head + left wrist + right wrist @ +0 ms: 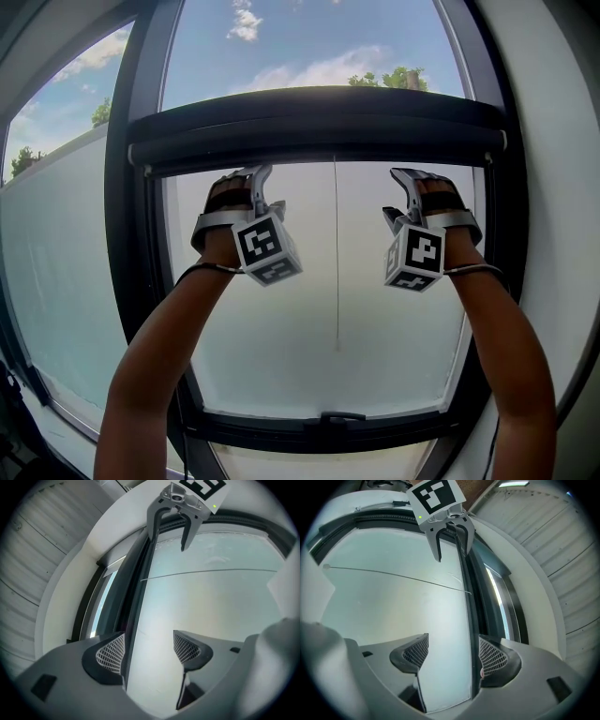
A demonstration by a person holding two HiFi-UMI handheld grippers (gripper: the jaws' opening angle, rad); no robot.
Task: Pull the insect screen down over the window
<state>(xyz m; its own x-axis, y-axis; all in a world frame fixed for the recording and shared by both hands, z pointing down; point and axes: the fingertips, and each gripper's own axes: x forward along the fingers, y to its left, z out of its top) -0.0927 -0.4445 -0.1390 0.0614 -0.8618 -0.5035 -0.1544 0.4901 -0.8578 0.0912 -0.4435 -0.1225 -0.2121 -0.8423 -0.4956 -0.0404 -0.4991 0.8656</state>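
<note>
The dark insect-screen bar point(319, 127) spans the window, with sky showing above it and pale glass below. Both of my grippers are raised just under the bar, jaws pointing up at its lower edge. The left gripper point(255, 176) is open; in the left gripper view point(149, 651) the bar's dark edge point(136, 588) runs past the left pad, untouched. On the right, my other gripper point(412, 180) is open too, and the bar's edge point(471, 616) passes by its right pad point(492, 657) with nothing pressed. A thin pull cord point(336, 262) hangs from the bar between the two grippers.
A dark window frame point(131, 234) borders the pane, and a handle point(328, 417) sits on the bottom rail. A second pane point(56, 281) lies to the left. Each gripper view shows the other gripper, right point(167, 542) and left point(452, 554), with the cord point(211, 573) point(393, 575) crossing the glass.
</note>
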